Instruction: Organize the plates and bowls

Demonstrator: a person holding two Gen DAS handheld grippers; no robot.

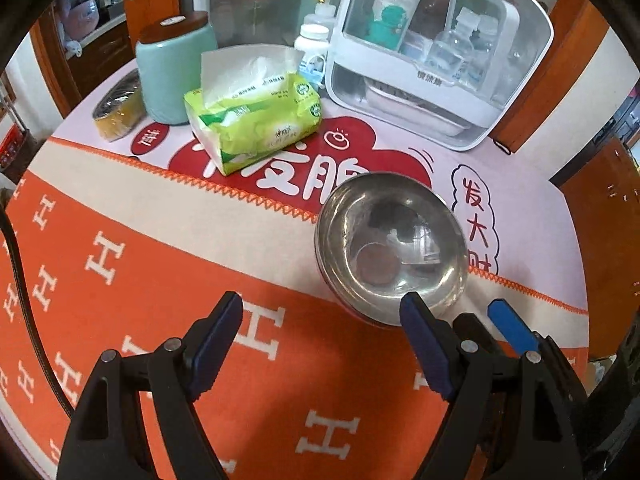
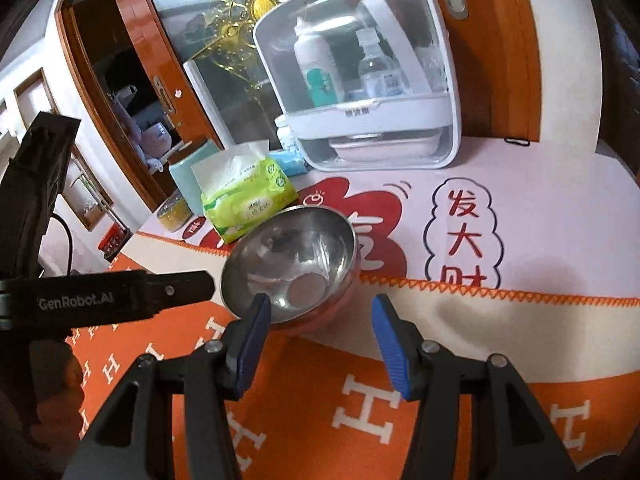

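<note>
A steel bowl [image 1: 390, 242] with a pinkish outside stands upright on the orange and cream cloth; it also shows in the right wrist view [image 2: 290, 264]. My left gripper [image 1: 322, 312] is open and empty, its right finger just in front of the bowl's near rim. My right gripper [image 2: 320, 314] is open and empty, its left finger overlapping the bowl's near rim. The right gripper's blue fingertip [image 1: 510, 322] shows in the left wrist view. The left gripper's black arm [image 2: 120, 296] shows at the left of the right wrist view.
A green tissue pack [image 1: 256, 120], a teal canister [image 1: 172, 72] and a tape roll [image 1: 118, 110] stand at the back left. A white storage cabinet [image 1: 436, 52] with bottles and a white dish inside stands at the back, also in the right wrist view [image 2: 360, 76].
</note>
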